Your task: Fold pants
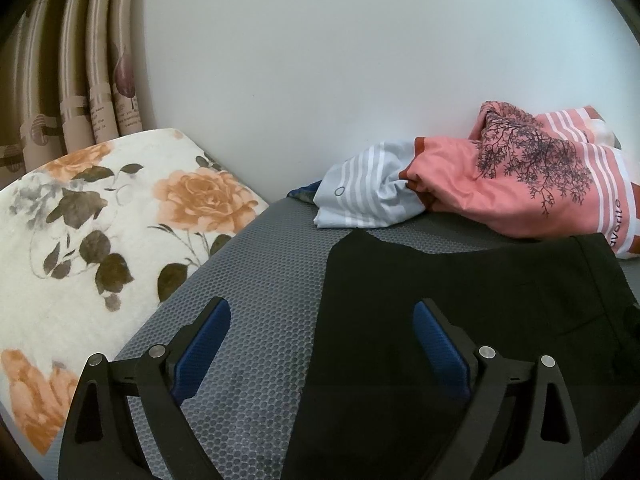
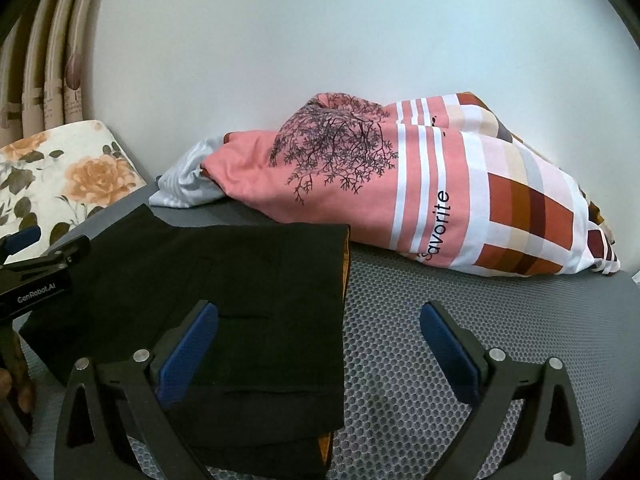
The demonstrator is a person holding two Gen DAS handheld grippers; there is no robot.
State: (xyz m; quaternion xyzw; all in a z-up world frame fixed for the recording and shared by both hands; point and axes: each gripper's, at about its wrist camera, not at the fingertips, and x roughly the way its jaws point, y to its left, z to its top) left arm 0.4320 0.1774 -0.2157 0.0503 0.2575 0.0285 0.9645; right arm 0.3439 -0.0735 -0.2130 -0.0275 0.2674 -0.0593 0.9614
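The black pants [image 1: 460,300] lie folded flat on the grey honeycomb mat [image 1: 256,280]. My left gripper [image 1: 322,312] is open and empty, its jaws straddling the pants' left edge, just above them. In the right wrist view the pants [image 2: 224,280] show layered folds with an orange lining at their right edge. My right gripper [image 2: 320,320] is open and empty, straddling that right edge. The left gripper's body [image 2: 36,276] shows at the far left of that view.
A floral blanket [image 1: 88,232] lies left of the mat. A pink patterned pillow [image 2: 420,192] and a pale striped cloth [image 1: 368,188] lie behind the pants against the white wall. Curtains [image 1: 80,60] hang at the back left.
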